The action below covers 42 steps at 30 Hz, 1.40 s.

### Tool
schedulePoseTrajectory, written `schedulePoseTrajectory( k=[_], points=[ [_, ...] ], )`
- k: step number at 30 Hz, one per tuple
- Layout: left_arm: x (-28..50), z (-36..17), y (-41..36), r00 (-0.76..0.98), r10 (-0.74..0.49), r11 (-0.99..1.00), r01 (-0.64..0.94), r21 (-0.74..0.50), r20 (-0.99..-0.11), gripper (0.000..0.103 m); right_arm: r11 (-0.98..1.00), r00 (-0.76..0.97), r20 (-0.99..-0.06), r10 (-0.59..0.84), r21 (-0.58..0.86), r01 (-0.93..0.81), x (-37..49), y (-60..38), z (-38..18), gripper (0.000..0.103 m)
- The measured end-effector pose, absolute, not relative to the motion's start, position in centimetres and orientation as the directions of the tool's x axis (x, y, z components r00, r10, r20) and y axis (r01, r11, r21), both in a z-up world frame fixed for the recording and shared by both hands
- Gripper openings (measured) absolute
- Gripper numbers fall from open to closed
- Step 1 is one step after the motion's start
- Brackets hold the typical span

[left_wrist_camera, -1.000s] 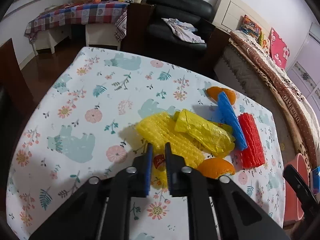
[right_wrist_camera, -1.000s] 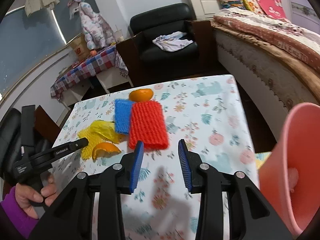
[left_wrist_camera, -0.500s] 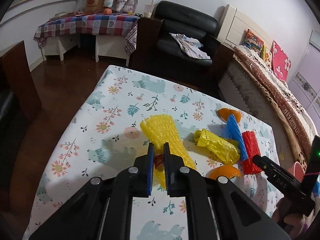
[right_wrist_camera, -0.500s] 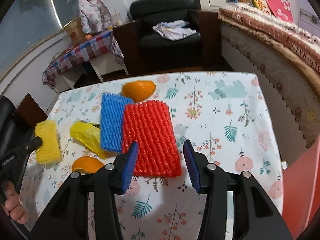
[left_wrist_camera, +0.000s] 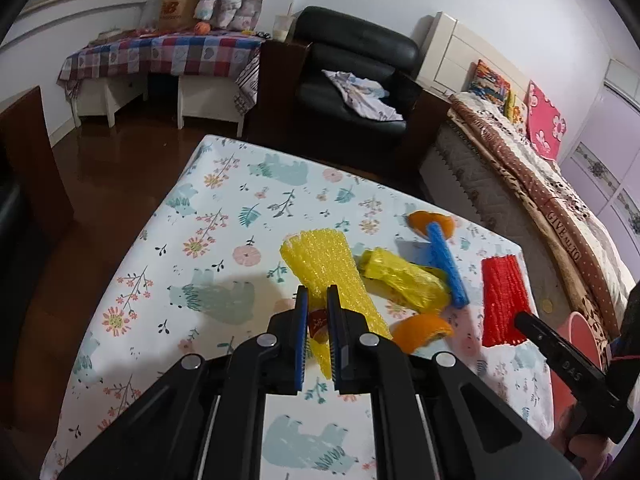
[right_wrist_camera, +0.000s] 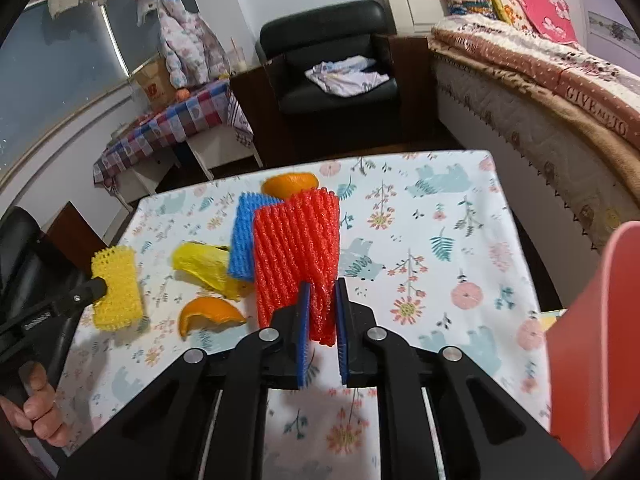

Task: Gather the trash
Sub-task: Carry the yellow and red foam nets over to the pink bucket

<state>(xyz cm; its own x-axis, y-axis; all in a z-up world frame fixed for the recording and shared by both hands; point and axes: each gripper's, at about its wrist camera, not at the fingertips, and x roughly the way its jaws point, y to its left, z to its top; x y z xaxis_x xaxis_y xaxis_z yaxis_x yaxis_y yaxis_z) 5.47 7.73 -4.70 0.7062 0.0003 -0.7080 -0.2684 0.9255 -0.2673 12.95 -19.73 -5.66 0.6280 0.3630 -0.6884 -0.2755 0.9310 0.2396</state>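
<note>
The left gripper (left_wrist_camera: 318, 322) is clamped tight on a yellow foam fruit net (left_wrist_camera: 330, 268). The right gripper (right_wrist_camera: 322, 320) is closing, its pads squeezing a red foam fruit net (right_wrist_camera: 298, 248). Left of the right gripper's fingers, an orange peel (right_wrist_camera: 208, 314), a yellow plastic bag (right_wrist_camera: 204, 266) and a blue foam net (right_wrist_camera: 244, 246) lie on the floral tablecloth (right_wrist_camera: 440, 240).

A yellow foam net (left_wrist_camera: 328, 268) hangs lifted over the tablecloth's (left_wrist_camera: 224, 200) middle. A red foam net (right_wrist_camera: 298, 256) is pinched and raised near the right edge. Between them lie a crumpled yellow bag (left_wrist_camera: 404, 280), a blue net (left_wrist_camera: 446, 266) and two orange peels (left_wrist_camera: 420, 330).
</note>
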Motion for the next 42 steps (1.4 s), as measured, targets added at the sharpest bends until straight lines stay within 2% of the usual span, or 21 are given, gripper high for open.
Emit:
schedulePoseTrajectory(
  k=[17,42],
  points=[
    [3.3,-0.5,0.2,0.759,-0.102,0.965,-0.082,-0.251,-0.643,0.008,0.950,0.730,-0.607,0.313,0.200,-0.240,5.7,-24.8,-1.3,0.012],
    [3.5,2.6,-15.6,0.744,-0.305,0.952,0.243,-0.185,-0.594,0.008,0.976,0.839,-0.538,0.075,0.212,0.049,0.6,-38.0,0.0,0.012]
  ],
)
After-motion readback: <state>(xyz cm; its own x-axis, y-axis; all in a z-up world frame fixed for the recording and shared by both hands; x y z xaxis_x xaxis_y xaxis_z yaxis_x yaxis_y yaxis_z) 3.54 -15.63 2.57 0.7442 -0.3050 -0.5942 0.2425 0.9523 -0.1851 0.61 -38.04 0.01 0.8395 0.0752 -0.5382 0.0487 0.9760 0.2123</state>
